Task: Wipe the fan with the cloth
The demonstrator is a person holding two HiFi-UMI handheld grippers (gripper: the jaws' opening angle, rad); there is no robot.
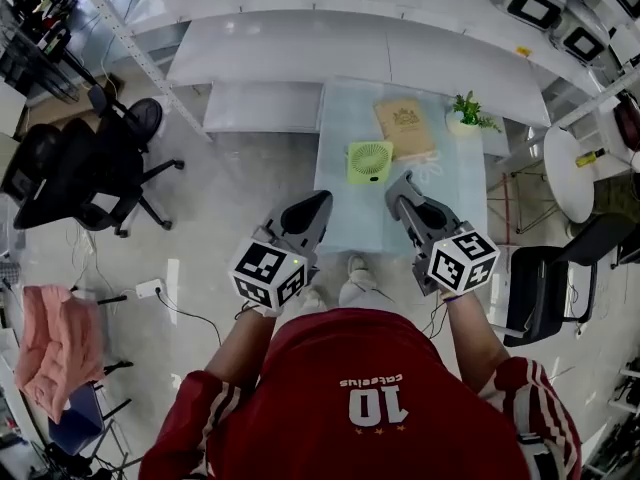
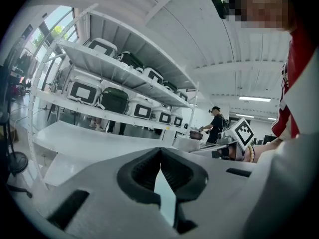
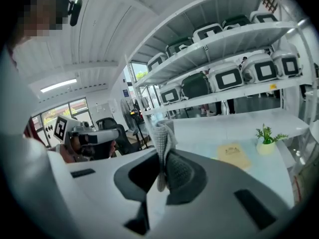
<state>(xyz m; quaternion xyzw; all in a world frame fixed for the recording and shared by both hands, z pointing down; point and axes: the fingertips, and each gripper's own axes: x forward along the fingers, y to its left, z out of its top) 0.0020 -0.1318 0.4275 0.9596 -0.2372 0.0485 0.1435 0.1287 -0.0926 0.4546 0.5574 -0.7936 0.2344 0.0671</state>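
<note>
Cloth gripped in the right claw, fan not yet touched

The right gripper (image 3: 162, 156) is clamped on a grey knitted cloth (image 3: 160, 136) that stands up past its tips. The left gripper (image 2: 160, 153) has its jaws pressed together at the tips with nothing between them. In the head view both hang just below centre, apart from the green fan (image 1: 370, 161), which stands on the pale table (image 1: 450, 198) at mid-frame, with a book (image 1: 405, 128) and a potted plant (image 1: 468, 114) to its upper right. I judge this to be the approach: next the cloth must be carried forward onto the fan's grille, with the left claw perhaps steadying the body. Only the right gripper view shows the cloth plainly, and only the head view shows the fan
</note>
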